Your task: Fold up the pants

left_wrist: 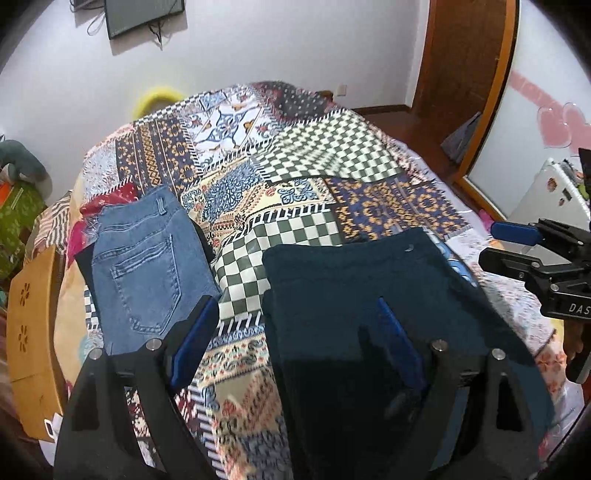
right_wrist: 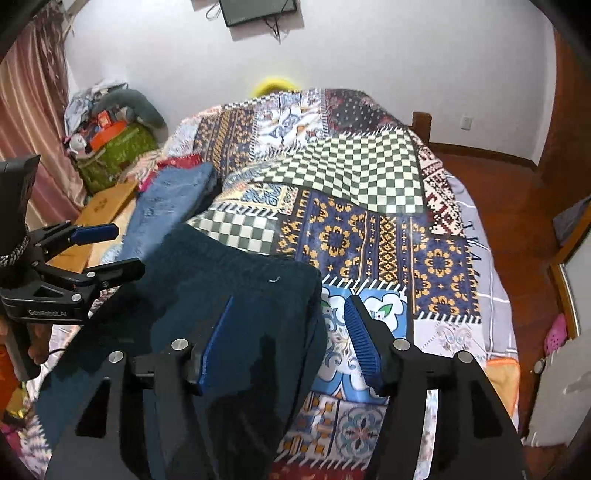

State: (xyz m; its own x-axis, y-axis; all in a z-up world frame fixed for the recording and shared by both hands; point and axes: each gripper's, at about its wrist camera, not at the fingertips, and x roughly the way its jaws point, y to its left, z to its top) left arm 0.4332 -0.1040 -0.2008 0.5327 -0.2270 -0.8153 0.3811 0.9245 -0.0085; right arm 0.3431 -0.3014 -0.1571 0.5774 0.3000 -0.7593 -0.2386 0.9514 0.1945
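Note:
Folded dark teal pants (left_wrist: 351, 269) (right_wrist: 221, 266) lie on the patchwork quilt (left_wrist: 295, 155) (right_wrist: 369, 229) covering the bed. My left gripper (left_wrist: 297, 310) (right_wrist: 125, 249) hovers open over the pants' left edge, one finger above the quilt and the other above the dark cloth. My right gripper (right_wrist: 290, 301) (left_wrist: 489, 242) is open over the pants' right edge, which lies below the gap between its blue pads without being pinched. A folded pair of light blue jeans (left_wrist: 144, 258) (right_wrist: 166, 206) rests to the left.
A wooden board (left_wrist: 29, 332) leans at the bed's left side, beside a green bag (right_wrist: 118, 155) piled with clutter. A screen (left_wrist: 144, 14) hangs on the white wall. A wooden wardrobe (left_wrist: 461, 74) and wood floor (right_wrist: 517, 221) lie to the right.

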